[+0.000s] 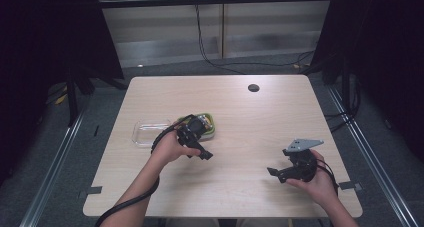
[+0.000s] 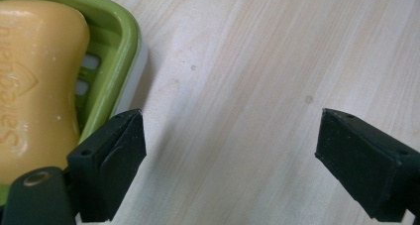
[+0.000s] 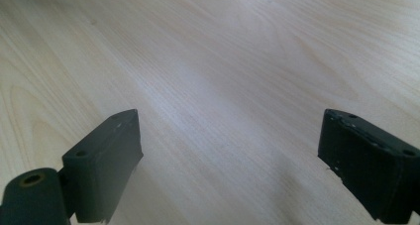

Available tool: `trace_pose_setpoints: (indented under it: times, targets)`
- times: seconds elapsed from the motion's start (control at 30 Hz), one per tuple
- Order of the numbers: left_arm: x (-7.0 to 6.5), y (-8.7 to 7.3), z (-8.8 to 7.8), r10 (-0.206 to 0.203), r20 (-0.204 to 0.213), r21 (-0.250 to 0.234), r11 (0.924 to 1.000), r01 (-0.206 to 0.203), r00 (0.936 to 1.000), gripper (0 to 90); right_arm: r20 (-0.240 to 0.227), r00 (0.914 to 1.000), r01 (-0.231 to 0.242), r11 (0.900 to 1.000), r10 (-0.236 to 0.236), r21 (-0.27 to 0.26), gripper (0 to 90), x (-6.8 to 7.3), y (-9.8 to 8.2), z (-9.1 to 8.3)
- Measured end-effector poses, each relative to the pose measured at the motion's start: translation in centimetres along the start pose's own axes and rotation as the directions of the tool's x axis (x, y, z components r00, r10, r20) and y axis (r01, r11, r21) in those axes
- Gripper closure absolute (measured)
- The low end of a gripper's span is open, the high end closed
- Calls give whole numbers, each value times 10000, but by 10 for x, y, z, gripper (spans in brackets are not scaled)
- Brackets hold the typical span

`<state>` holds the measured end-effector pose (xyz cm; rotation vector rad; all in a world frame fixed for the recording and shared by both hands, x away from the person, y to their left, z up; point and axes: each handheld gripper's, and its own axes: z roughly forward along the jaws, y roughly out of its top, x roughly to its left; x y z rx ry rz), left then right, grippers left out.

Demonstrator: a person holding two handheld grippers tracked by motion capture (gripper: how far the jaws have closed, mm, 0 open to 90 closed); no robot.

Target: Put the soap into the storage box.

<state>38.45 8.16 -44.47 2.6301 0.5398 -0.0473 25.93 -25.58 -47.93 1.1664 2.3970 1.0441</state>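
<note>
A green soap dish (image 2: 121, 46) holds a yellow bar of soap (image 2: 34, 86) at the left of the left gripper view. In the high view the dish (image 1: 213, 125) lies near the table's middle, partly behind my left gripper (image 1: 199, 149). That left gripper (image 2: 230, 160) is open over bare wood just beside the dish, one jaw close to its rim. My right gripper (image 1: 277, 173) is held low at the front right, well away from the dish. The right gripper (image 3: 230, 160) is open with only tabletop between its jaws.
A clear plastic tray or lid (image 1: 149, 132) lies left of the dish. A small black round disc (image 1: 253, 88) sits near the far edge of the wooden table (image 1: 240, 197). Cables hang behind the table, and dark stands flank both sides.
</note>
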Motion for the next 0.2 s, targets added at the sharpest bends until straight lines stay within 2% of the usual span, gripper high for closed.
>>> trace_pose_setpoints:
  times: [0.07,0.1,0.17,0.2]
  targets:
    - [-2,-2,1,-83,62,-92,9999,84,9999,116,-7,10000,-8,10000,8,-8,93,0,0,0]
    - [-1,-3,1,99,62,-55,9999,-99,9999,116,-1,10000,-1,10000,1,-1,93,0,0,0]
    - [-3,-5,3,-163,48,-292,9994,165,9999,116,4,10000,-21,10000,21,-1,93,0,0,0]
    - [-3,-5,3,-151,81,-266,9995,153,9999,116,29,10000,-11,10000,11,-6,93,-1,0,0]
